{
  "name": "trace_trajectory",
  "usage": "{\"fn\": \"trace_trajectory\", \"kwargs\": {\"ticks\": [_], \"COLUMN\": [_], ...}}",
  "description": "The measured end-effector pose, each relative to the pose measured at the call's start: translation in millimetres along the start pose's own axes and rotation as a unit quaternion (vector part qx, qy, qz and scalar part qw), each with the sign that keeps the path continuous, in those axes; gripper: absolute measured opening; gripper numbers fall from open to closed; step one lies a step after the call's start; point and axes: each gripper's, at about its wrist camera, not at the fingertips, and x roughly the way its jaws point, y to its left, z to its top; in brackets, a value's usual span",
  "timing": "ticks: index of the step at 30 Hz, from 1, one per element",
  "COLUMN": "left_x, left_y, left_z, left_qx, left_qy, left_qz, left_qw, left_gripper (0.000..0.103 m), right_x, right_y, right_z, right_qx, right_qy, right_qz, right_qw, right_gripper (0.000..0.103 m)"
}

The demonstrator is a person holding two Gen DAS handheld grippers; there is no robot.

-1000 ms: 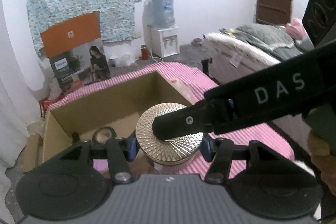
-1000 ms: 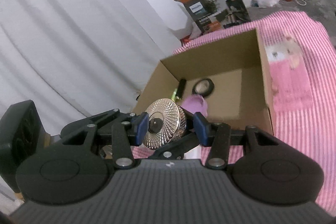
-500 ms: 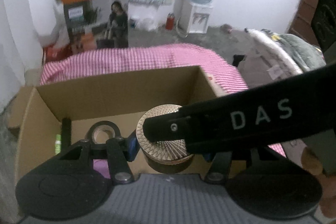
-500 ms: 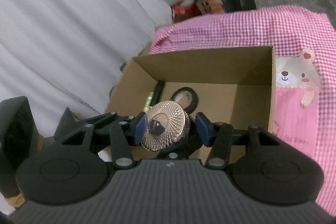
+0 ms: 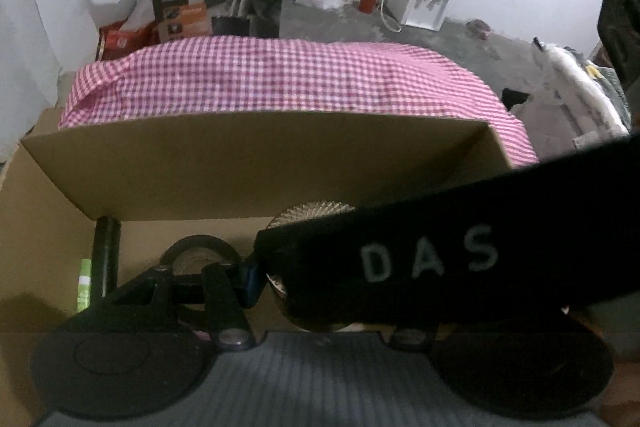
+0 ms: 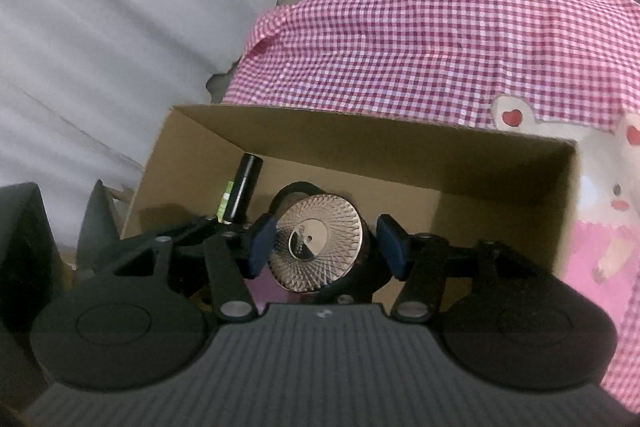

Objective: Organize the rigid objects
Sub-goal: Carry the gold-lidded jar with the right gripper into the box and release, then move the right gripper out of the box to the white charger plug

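Gold faceted round lid (image 6: pixel 316 243) is held by the left gripper (image 5: pixel 320 283) over the cardboard box's (image 6: pixel 460 163) near edge for stowing, while the right gripper (image 6: pixel 326 247) has just been opening, its pads clear.

Left gripper (image 5: pixel 320 287) is gripping a gold ribbed lid (image 5: pixel 312 215) over the cardboard box (image 5: pixel 256 163). Right gripper's finger (image 5: pixel 440 259), marked DAS, is crossing in front. Tape roll (image 5: pixel 196 251) and black tube (image 5: pixel 106 251) are lying inside.

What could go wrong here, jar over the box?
The right gripper has just been opening its jaws around the faceted gold-lidded jar, pads clear; only the left gripper holds it, so it may slip. A black tape roll and black tube lie in the brown cardboard box below; the jar could land on them and tip.
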Motion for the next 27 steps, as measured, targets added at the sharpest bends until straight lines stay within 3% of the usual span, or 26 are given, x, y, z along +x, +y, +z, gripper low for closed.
{"fn": "trace_trajectory", "kwargs": {"ticks": [7,15,19,22,27], "left_x": [15.4,-1.5,-26.7,-53.5,-103.2], "left_y": [6.4,2.7,-2.7,-11.5,-31.8], "left_z": [6.9,9.1,2.8,-8.9,-40.3], "left_qx": [-0.026,-0.019,-0.009,0.009,0.062], "left_qy": [0.028,0.001,-0.029,-0.060,-0.114], "left_qz": [-0.004,-0.004,-0.012,-0.021,-0.038], "left_qw": [0.9992,0.9998,0.9995,0.9980,0.9909], "left_gripper": [0.059,0.065,0.076,0.084,0.089], "right_x": [17.8,15.6,-12.3,-49.8,-120.1], "right_y": [-8.2,-13.3,-2.7,8.1,31.8], "right_z": [3.7,2.5,-2.3,-17.4,-70.3], "right_qx": [-0.005,-0.003,-0.008,0.000,-0.009], "right_qy": [0.018,-0.002,-0.048,-0.106,-0.219], "right_qz": [-0.012,-0.023,-0.027,-0.023,-0.017], "right_qw": [1.000,1.000,0.998,0.994,0.976], "right_gripper": [0.057,0.060,0.067,0.075,0.090]}}
